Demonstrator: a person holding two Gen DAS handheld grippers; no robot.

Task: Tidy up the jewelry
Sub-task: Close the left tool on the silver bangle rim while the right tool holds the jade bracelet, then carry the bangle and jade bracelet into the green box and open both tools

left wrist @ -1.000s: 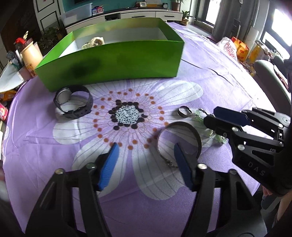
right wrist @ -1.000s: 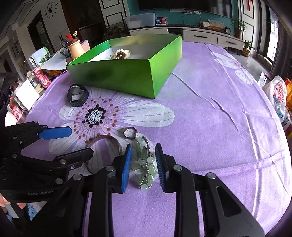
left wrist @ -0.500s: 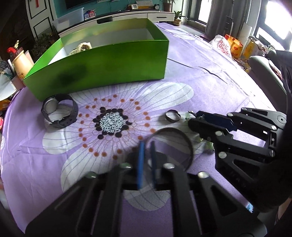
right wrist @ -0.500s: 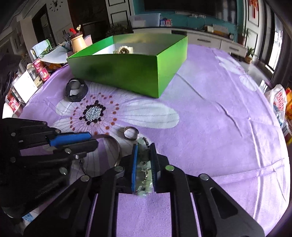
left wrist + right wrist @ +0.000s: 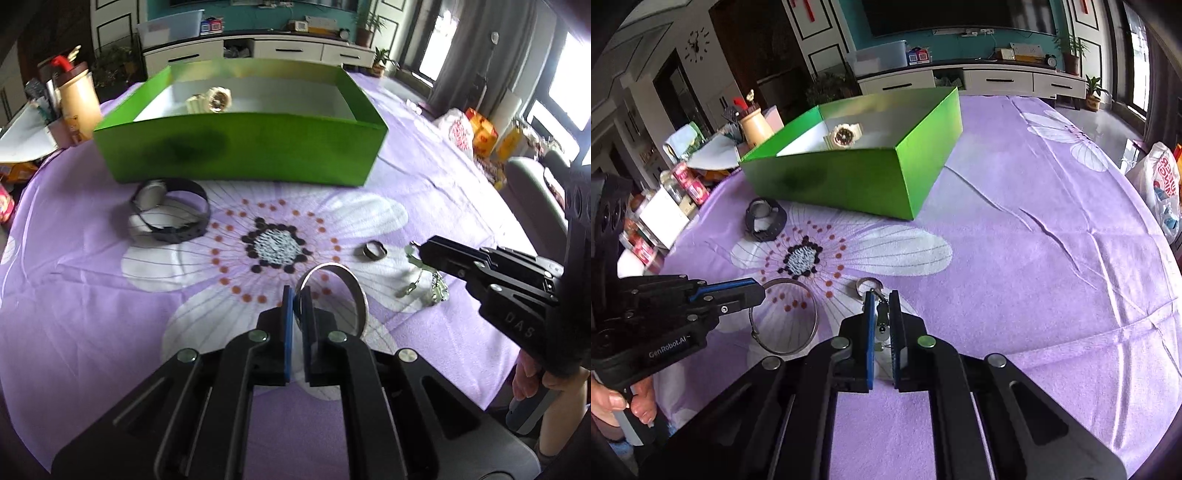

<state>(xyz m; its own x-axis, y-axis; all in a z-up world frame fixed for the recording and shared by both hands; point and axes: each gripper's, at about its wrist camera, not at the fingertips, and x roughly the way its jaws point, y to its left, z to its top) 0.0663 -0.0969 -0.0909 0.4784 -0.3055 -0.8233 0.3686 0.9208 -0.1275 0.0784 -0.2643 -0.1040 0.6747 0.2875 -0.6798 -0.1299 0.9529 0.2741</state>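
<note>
Purple cloth printed with big white flowers covers the surface (image 5: 1052,258), and behind it stand a white sideboard and a teal wall. Toward the far side of the cloth sits a green box (image 5: 240,155) with a cream watch (image 5: 212,100) lying inside it, near its back wall. Just in front of the box, on the cloth, a black watch (image 5: 168,214) rests on its side with its strap looped.

The left tool (image 5: 297,325) is clenched on the near rim of a silver bangle (image 5: 351,288). The bangle stands tilted up from the cloth, its hoop rising past the blue pads. In the right wrist view the same bangle (image 5: 785,317) juts out from the tip of the left tool (image 5: 753,295), over a white petal.

The right tool (image 5: 881,328) is clamped on a pale green bead bracelet (image 5: 882,321), the beads and chain links pinched between its blue pads. From the left wrist view the bracelet (image 5: 424,284) hangs from the tool tip (image 5: 424,253), its lower end close to or on the cloth; I cannot tell which.

A small silver ring (image 5: 375,251) lies flat on the cloth between the bangle and the bracelet, touching neither tool.
</note>
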